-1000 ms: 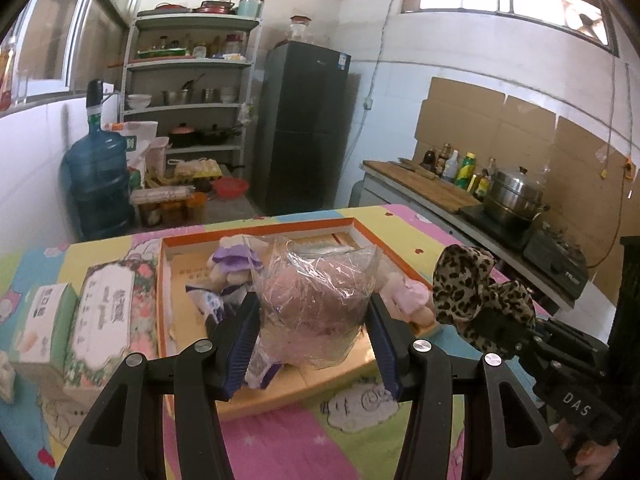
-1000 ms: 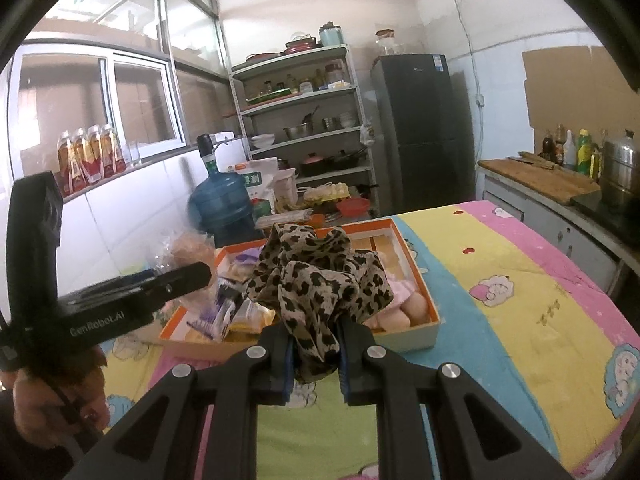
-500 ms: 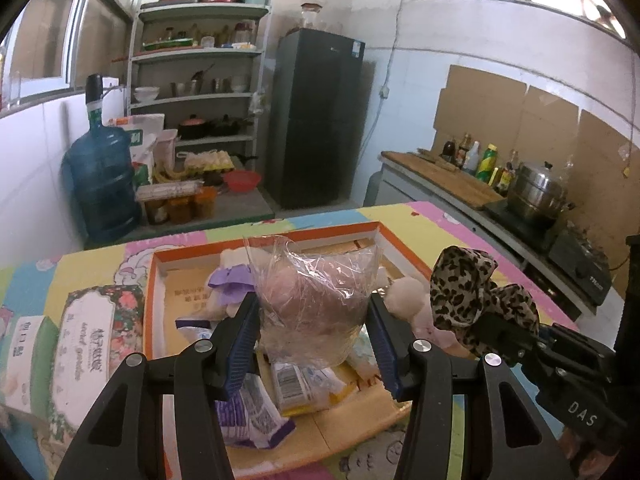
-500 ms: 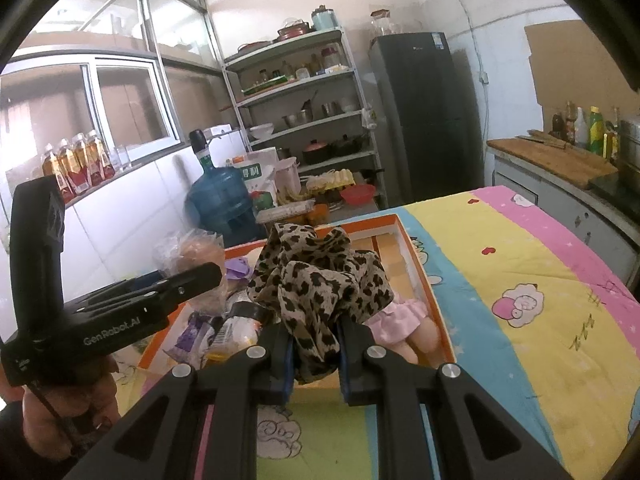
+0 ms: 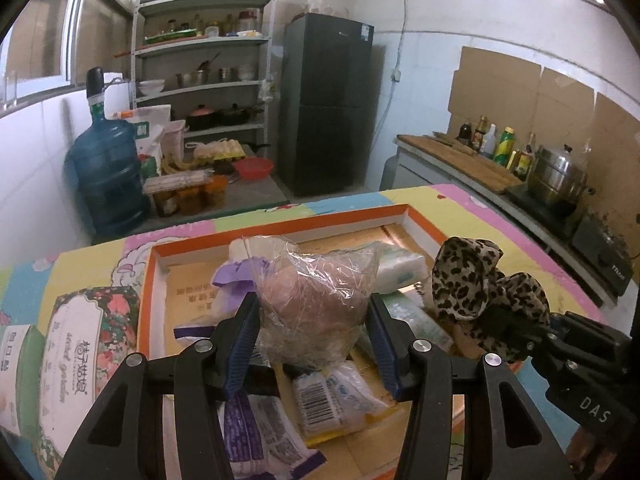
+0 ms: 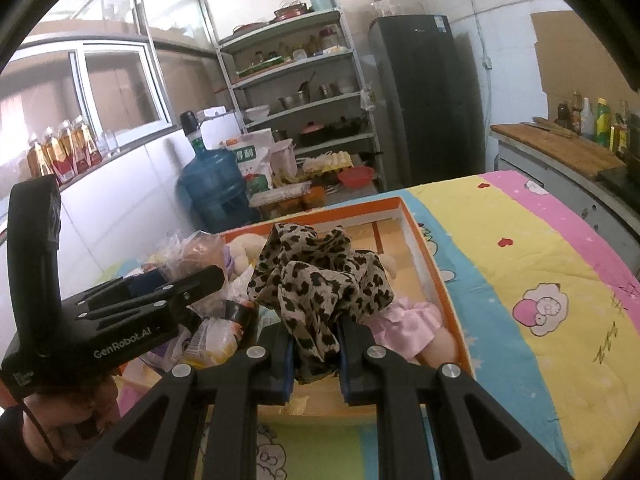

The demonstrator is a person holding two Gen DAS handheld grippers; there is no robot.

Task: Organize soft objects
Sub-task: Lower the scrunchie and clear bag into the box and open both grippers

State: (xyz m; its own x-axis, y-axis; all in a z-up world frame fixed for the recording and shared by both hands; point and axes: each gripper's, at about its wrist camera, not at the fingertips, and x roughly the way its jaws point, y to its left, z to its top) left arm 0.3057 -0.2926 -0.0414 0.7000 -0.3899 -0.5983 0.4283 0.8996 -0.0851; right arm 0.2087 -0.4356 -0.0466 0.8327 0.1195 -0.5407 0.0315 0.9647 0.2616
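My left gripper is shut on a clear plastic bag with a pinkish soft thing inside, held over the orange-rimmed cardboard tray. My right gripper is shut on a leopard-print cloth, held over the same tray; that cloth also shows at the right of the left wrist view. In the tray lie tissue packs, a purple-and-white item and a doll in a pink dress.
Flowered tissue boxes stand left of the tray on the cartoon-print cloth. Beyond the table are a blue water jug, shelves, a dark fridge and a counter with bottles and a pot.
Both grippers moved forward and down over the tray with their loads. The tray's contents now lie closer beneath them, and the tissue boxes slid toward the left edge of the left wrist view.
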